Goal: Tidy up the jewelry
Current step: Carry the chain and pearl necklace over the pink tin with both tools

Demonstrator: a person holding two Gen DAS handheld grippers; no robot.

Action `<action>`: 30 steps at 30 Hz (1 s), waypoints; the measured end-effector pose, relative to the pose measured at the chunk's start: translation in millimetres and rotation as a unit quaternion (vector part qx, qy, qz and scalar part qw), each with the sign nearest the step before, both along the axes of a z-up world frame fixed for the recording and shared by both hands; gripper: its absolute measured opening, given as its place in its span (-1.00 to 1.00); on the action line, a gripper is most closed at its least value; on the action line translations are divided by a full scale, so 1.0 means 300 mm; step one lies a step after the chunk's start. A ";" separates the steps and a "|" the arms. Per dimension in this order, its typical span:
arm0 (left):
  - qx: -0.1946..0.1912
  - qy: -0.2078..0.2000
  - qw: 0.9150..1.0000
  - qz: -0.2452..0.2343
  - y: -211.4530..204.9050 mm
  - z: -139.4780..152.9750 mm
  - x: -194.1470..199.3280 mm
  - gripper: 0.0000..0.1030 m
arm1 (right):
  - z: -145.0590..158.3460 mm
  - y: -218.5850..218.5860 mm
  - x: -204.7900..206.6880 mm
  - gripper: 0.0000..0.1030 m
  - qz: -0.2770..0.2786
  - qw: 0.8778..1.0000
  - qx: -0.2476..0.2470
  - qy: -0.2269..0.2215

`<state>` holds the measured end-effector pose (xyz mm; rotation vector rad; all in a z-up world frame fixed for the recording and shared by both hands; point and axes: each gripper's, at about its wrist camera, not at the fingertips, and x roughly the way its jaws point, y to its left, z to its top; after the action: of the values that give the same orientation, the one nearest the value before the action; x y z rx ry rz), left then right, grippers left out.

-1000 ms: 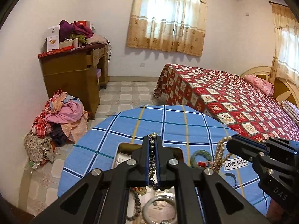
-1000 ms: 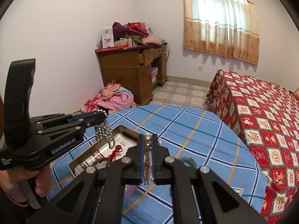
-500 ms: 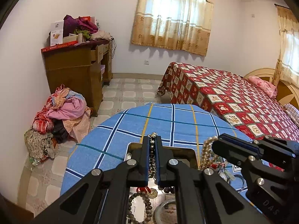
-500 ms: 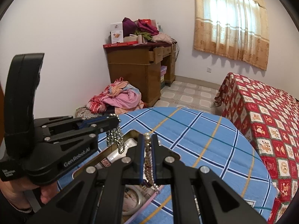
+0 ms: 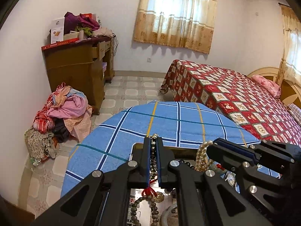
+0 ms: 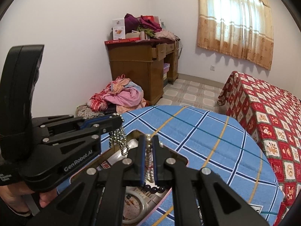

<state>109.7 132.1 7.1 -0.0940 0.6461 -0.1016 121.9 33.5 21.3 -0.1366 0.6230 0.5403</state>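
Both grippers have carried their strands over the box [image 5: 180, 151]: left gripper [image 5: 154, 162] clenches metal beads [image 6: 118, 141], right gripper [image 6: 148, 162] clenches pearls [image 5: 202, 158], ready to drop

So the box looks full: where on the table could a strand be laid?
Bare cloth runs from the box rim to the table's far edge, and right of the box toward the bed. The box is crowded with beads, a bangle and both grippers.
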 end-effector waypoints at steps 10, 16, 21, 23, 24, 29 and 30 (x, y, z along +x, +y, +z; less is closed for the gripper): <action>0.007 0.011 1.000 0.000 -0.021 -0.038 0.023 -0.92 | -0.049 0.008 0.029 -0.83 -0.010 1.000 -0.004 0.013; 0.008 0.017 1.000 0.004 -0.015 -0.061 0.027 -0.92 | -0.080 0.009 0.050 -0.83 -0.018 1.000 -0.007 0.025; 0.008 0.022 1.000 0.004 -0.011 -0.074 0.031 -0.92 | -0.100 0.013 0.057 -0.83 -0.020 0.999 -0.011 0.030; 0.008 0.024 1.000 0.005 -0.009 -0.082 0.032 -0.92 | -0.108 0.013 0.060 -0.83 -0.021 0.999 -0.012 0.031; 0.008 0.026 1.000 0.005 -0.010 -0.084 0.036 -0.92 | -0.111 0.013 0.061 -0.83 -0.021 0.999 -0.013 0.032; 0.010 0.031 0.999 0.004 -0.010 -0.095 0.040 -0.91 | -0.121 0.011 0.072 -0.83 -0.024 0.999 -0.014 0.035; 0.010 0.031 0.999 0.004 -0.010 -0.095 0.040 -0.91 | -0.122 0.012 0.073 -0.83 -0.024 0.999 -0.015 0.036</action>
<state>121.8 129.1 -21.5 -0.0814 0.7093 -0.0849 143.8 37.0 -15.4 -0.1301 0.7024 0.4907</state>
